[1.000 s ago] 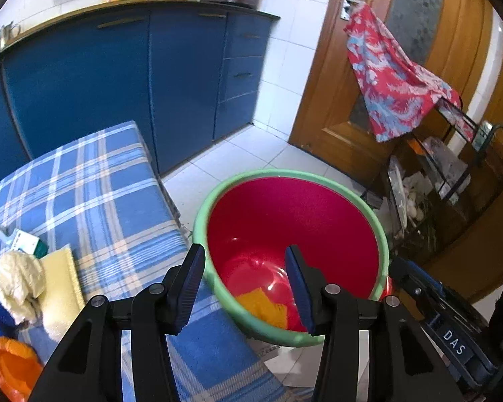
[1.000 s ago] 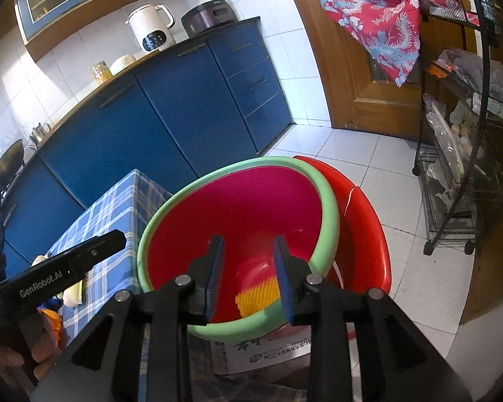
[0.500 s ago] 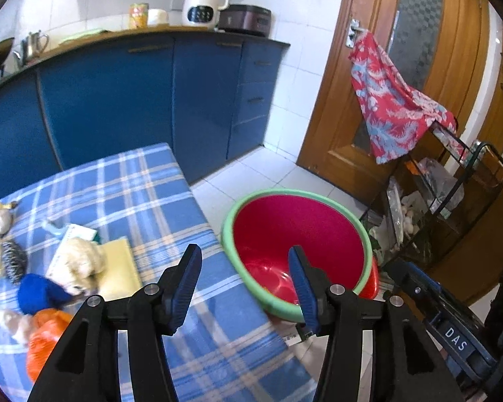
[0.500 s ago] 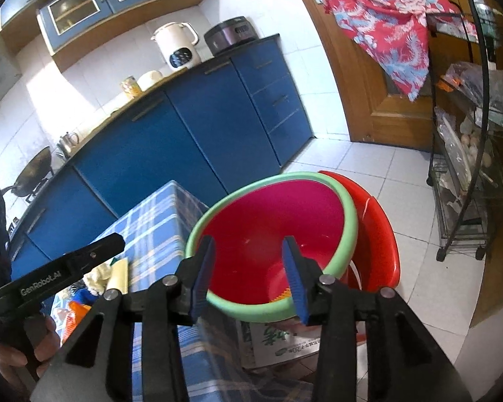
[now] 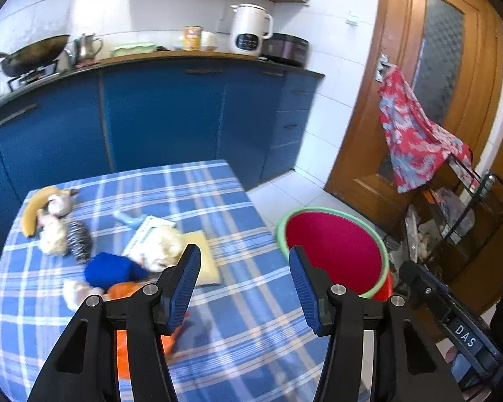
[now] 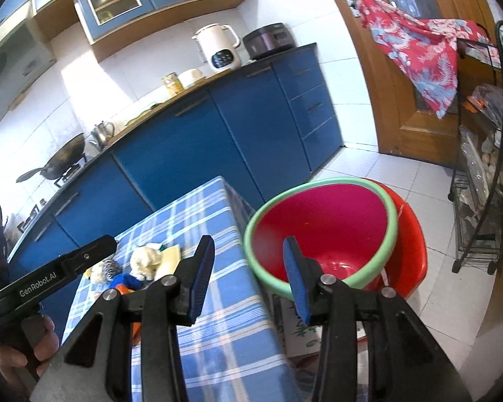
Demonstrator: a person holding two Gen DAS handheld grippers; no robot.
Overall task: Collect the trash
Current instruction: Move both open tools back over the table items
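A red basin with a green rim (image 5: 335, 251) (image 6: 322, 227) stands to the right of a table with a blue checked cloth (image 5: 238, 328) (image 6: 231, 305). Trash lies on the cloth's left half: a banana peel (image 5: 33, 207), crumpled white paper (image 5: 162, 248), a blue wad (image 5: 112, 269), an orange bag (image 5: 127, 293), a yellow sponge (image 5: 204, 261) and a striped scrap (image 5: 78, 239). My left gripper (image 5: 244, 281) is open and empty above the table's right part. My right gripper (image 6: 249, 278) is open and empty over the table edge beside the basin.
Blue kitchen cabinets (image 5: 171, 117) with a kettle (image 5: 249, 30) and wok (image 5: 33, 53) stand behind the table. A wooden door (image 5: 429, 77) with a red cloth (image 5: 415, 140) and a black wire rack (image 6: 486, 167) are on the right. A red stool (image 6: 409, 234) sits under the basin.
Both grippers have pulled back and up from the basin toward the table. The right gripper's jaws have opened wider. The trash pile has come into fuller view.
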